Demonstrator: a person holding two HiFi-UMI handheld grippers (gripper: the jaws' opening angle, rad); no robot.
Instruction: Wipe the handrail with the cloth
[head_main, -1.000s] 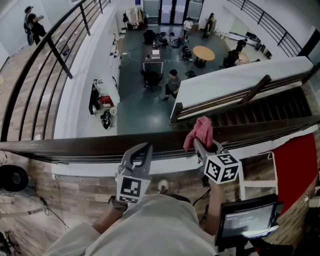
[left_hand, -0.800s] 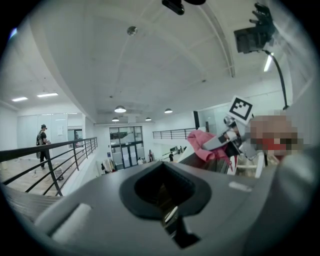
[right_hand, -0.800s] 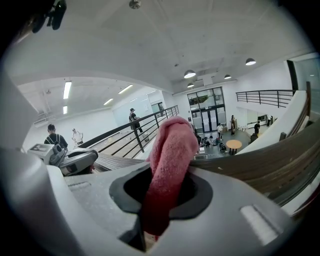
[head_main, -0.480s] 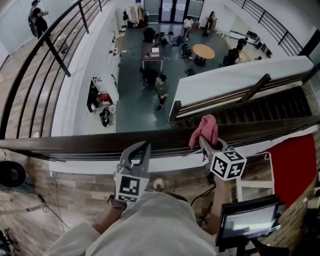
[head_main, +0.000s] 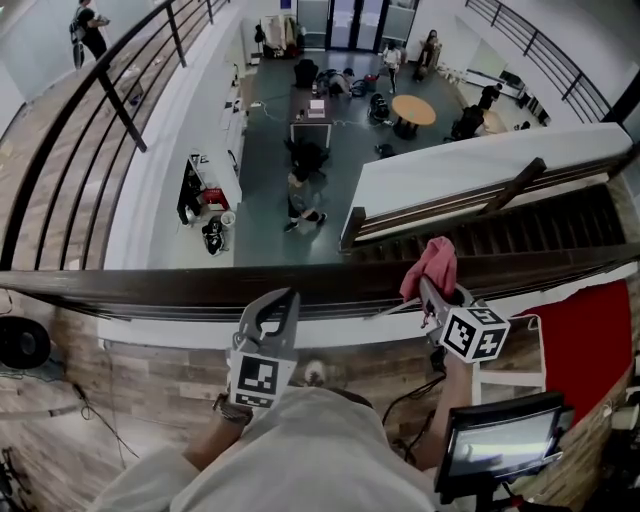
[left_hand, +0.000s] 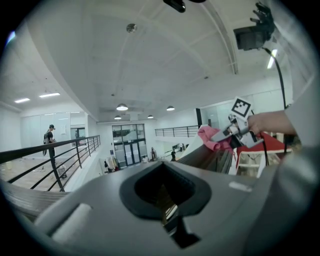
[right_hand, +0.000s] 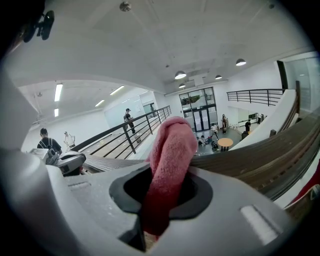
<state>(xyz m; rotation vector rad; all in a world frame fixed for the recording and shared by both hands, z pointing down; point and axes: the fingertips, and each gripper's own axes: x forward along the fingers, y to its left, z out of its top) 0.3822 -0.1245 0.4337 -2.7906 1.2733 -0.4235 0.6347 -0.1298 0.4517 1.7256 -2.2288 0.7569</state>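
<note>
At the right stretch of the long dark wooden handrail (head_main: 150, 285), the crumpled pink cloth (head_main: 434, 262) stood bunched upward over the rail's top. It was pinched between the closed jaws of the right gripper (head_main: 430, 290), and that gripper's own view showed the cloth (right_hand: 169, 165) filling the gap between them. The left gripper (head_main: 283, 303) sat well apart to the left, at the rail's near edge, its jaws together with nothing between them. Beyond the rail's far edge lay a lower floor with a round wooden table (head_main: 413, 110).
</note>
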